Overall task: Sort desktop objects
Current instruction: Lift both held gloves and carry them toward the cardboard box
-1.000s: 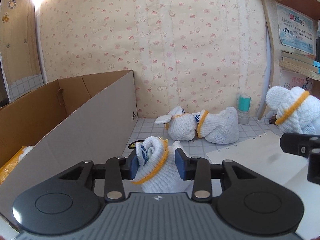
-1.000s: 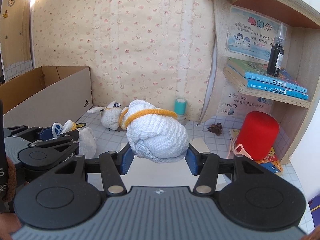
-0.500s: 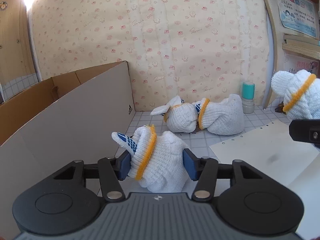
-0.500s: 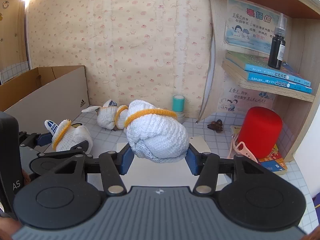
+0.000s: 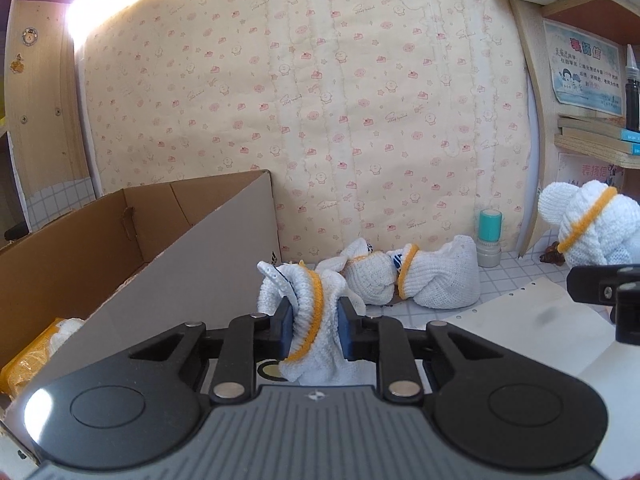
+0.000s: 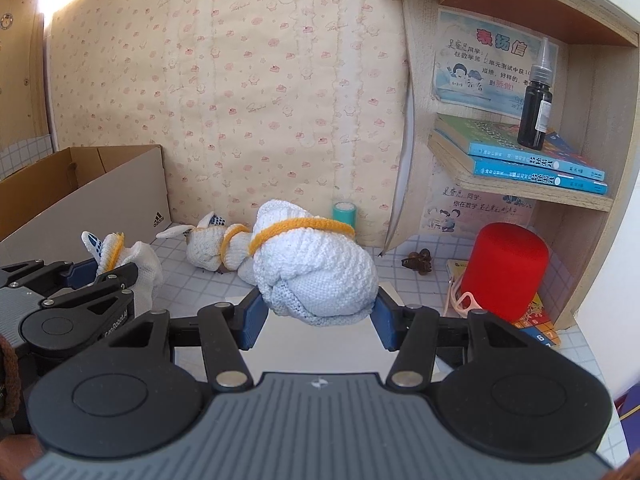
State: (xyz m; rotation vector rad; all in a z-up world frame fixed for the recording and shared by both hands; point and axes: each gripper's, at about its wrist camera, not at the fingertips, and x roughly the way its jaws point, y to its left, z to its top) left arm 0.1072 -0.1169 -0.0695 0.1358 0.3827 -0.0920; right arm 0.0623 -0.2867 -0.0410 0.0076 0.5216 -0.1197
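Four glove bundles: left tongs [image 5: 313, 330] and right tongs [image 6: 319, 316] each clamp one, apparently two lie loose.

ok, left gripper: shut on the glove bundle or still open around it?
Shut on it. The left gripper has just closed; both blue pads press into the glove bundle, squeezing the knit between them.

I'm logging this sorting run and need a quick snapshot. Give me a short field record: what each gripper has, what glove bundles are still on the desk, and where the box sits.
left gripper: jaws have just closed, pads squeezing a white glove bundle with a yellow cuff
right gripper: shut on a larger glove bundle, lifted above the paper sheet
left on desk: two glove bundles by the back wall
cardboard box: open, left of the left gripper
box contents: something white and yellow, partly hidden
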